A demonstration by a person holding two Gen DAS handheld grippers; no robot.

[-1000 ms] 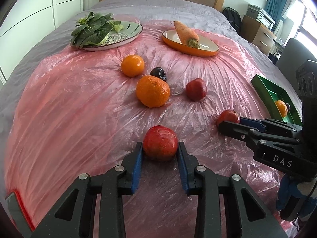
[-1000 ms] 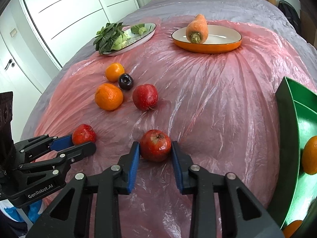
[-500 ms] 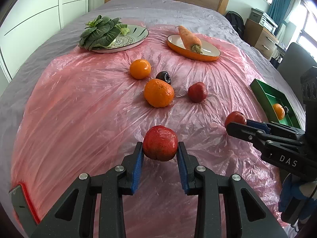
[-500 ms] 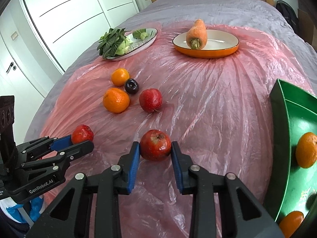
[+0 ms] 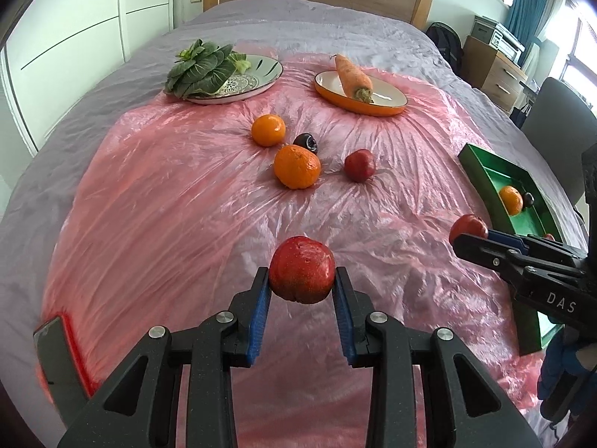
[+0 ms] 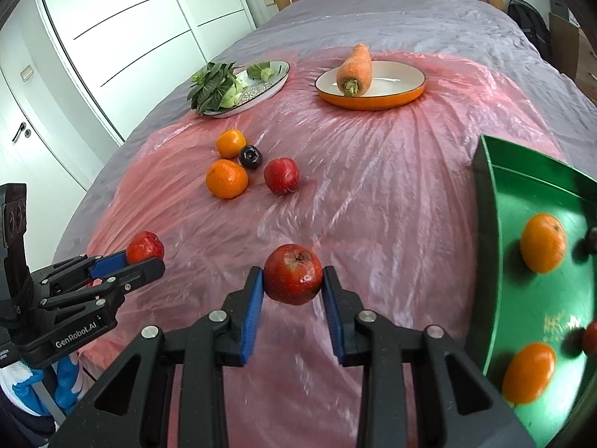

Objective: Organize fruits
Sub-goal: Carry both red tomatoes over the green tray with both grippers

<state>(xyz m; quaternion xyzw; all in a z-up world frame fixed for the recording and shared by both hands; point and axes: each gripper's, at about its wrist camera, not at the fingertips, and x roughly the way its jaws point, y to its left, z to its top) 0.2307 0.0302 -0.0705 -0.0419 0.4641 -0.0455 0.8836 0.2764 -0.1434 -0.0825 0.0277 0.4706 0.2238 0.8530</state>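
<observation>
While both grippers hang above the pink sheet point(image 5: 168, 205) on the bed, each clamped snugly around a red apple: left gripper point(image 5: 301, 300) on the mottled apple point(image 5: 301, 274), right gripper point(image 6: 293, 295) on the stem-up apple point(image 6: 293, 279). Best carried level toward the green tray point(image 6: 485, 224), grip kept firm, released low among the oranges to avoid bruising. Tray's far end cut off by the frame; dark fruit inside blurred, count unclear.
</observation>
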